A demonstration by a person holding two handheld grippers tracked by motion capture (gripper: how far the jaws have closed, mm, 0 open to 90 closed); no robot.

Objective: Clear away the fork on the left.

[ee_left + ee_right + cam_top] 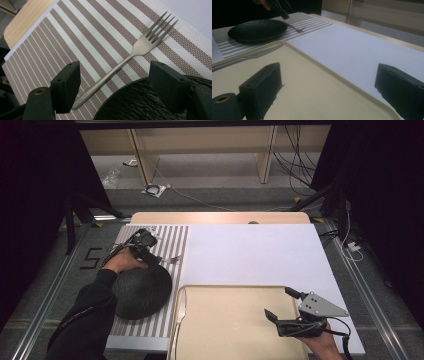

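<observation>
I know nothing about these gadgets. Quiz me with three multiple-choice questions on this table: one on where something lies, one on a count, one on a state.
1. Where does the silver metal fork lie?
A. on the brown-and-white striped placemat
B. in the beige plastic tray
C. on the round black textured plate

2. How many tines has the fork?
A. two
B. three
C. four

3. How do the fingers of the left gripper stand?
A. clamped on the fork
B. apart, either side of the handle
C. shut with nothing between them

Answers: 1 A, stripes show under the whole fork. 2 C, four prongs count out in the left gripper view. 3 B, a gap shows between each finger and the handle.
</observation>
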